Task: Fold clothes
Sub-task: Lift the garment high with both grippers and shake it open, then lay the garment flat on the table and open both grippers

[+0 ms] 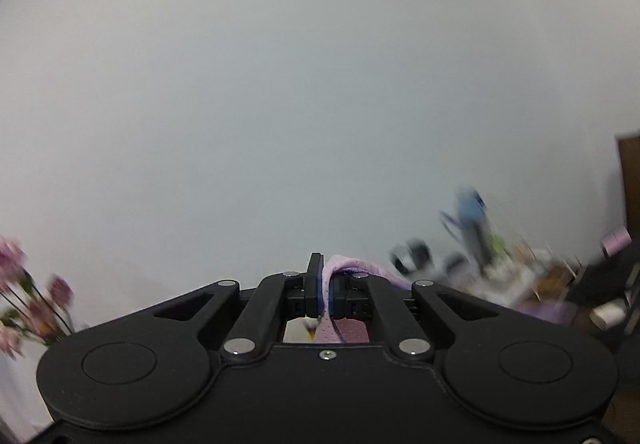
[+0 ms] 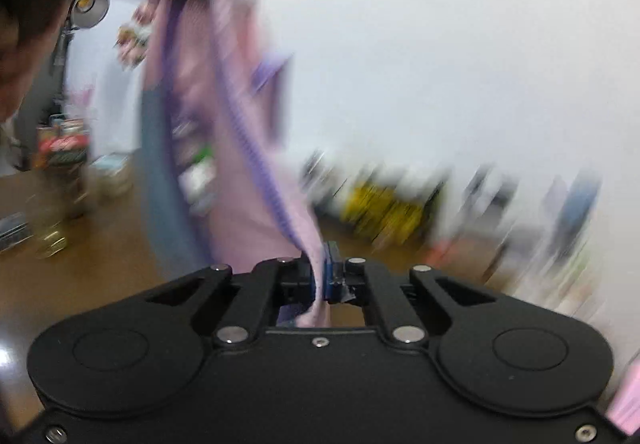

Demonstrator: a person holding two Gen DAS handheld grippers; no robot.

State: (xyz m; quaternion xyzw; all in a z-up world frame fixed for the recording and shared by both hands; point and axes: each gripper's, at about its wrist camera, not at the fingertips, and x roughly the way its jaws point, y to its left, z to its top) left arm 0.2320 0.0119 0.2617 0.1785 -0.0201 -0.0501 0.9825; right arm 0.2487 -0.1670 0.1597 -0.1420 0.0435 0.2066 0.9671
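Hanging between both grippers, left gripper point(image 1: 325, 294) and right gripper point(image 2: 323, 278) (fingers clamped on cloth), the pink garment point(image 2: 240, 148) stretches up-left.

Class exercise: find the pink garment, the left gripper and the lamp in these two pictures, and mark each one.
pink garment point(image 2: 244, 180): right wrist view, on the hanging cloth beside its purple trim.
left gripper point(image 1: 325, 294): left wrist view, between the fingertips, shut on the cloth.
lamp point(image 2: 93, 6): right wrist view, on its round shade.

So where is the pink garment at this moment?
The pink garment is off the table, pinched in both grippers: in the right wrist view it rises up and left from the right gripper; in the left wrist view a fold sits in the left gripper.
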